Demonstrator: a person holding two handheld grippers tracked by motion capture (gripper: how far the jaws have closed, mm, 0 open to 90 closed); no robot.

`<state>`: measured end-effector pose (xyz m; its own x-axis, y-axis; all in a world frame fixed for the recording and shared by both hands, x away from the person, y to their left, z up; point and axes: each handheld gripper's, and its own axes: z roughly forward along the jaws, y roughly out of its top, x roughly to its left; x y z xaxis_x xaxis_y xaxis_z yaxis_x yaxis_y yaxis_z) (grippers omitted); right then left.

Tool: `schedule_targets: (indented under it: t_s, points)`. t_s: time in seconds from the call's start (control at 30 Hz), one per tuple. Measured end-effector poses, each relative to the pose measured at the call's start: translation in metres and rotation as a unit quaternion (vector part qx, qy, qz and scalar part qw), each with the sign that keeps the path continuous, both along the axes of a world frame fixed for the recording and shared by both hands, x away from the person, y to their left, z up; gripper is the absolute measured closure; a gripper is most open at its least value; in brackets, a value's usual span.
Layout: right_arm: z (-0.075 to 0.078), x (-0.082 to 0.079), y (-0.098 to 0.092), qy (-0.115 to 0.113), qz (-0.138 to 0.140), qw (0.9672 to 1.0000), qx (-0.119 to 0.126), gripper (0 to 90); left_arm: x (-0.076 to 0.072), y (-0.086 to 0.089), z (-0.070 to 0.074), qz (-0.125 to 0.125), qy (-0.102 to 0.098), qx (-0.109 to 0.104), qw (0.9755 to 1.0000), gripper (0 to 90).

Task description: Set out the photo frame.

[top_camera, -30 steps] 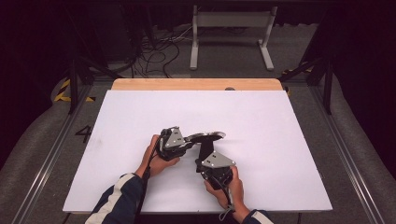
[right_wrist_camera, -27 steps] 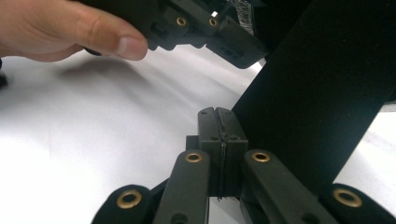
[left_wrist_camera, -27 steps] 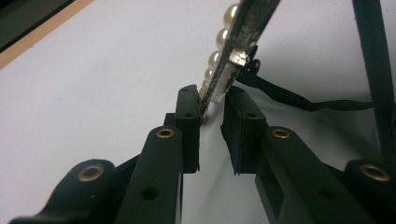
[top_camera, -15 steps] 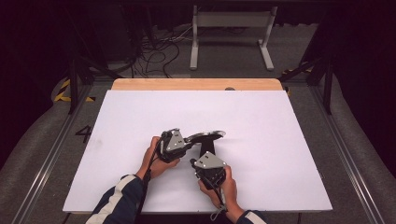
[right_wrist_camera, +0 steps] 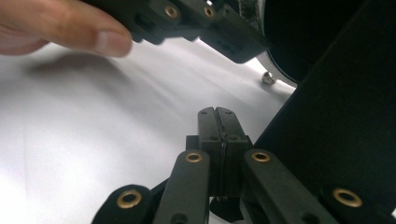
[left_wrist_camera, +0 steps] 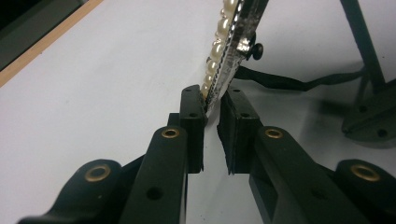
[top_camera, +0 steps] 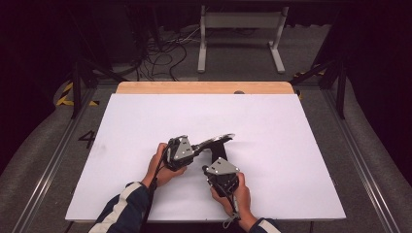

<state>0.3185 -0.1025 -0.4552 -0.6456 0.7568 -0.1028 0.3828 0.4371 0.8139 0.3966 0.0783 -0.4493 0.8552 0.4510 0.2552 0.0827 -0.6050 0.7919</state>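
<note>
1. Two forearms are coming in from the near edge of the table [top_camera: 145, 111], each hand holding one gripper, so there are two grippers in all.
2. The right gripper [top_camera: 219, 164] is sitting nearest the person, a little right of the table's middle. In the right gripper view its two black fingers [right_wrist_camera: 208, 135] are lying pressed flat together, with nothing seen between them. A broad black surface is rising just to the right of them; what it is cannot be told.
3. The left gripper [top_camera: 198, 144] is sitting just beyond and to the left of the right one, pointing toward the right. In the left gripper view its fingers [left_wrist_camera: 192, 121] have just been closing and are pinching the near tip of one thin silvery ornament [left_wrist_camera: 233, 35].
4. That ornament is the single thing being worked on. One row of pearl-like beads is running along its edge, and one small dark knob is sticking out from its side. It is held above the table, slanting up and away from the fingers.
5. One black strap [left_wrist_camera: 289, 84] is lying on the white table surface beyond the ornament.
6. At the far edge, one strip of bare wood is showing beyond the white surface.
</note>
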Motion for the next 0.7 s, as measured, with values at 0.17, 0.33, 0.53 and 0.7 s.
schedule_targets:
  t_s: [0.17, 0.33, 0.53, 0.7]
  points:
    - [-0.001, 0.003, -0.007, 0.010, 0.008, 0.9999, 0.001, 90.0, -0.003, -0.001, 0.002, -0.008, -0.001, 0.008, 0.9999, 80.6]
    - [0.001, 0.005, -0.016, 0.022, 0.013, 0.9997, 0.006, 90.0, -0.006, -0.003, 0.003, -0.015, -0.004, 0.016, 0.9998, 80.6]
    - [0.002, 0.009, -0.025, 0.043, 0.018, 0.9986, 0.025, 90.0, -0.010, -0.004, 0.003, -0.017, -0.003, 0.018, 0.9997, 80.6]
    - [0.002, 0.013, -0.033, 0.050, 0.020, 0.9983, 0.023, 90.0, -0.013, -0.006, 0.004, -0.023, 0.002, 0.019, 0.9995, 80.4]
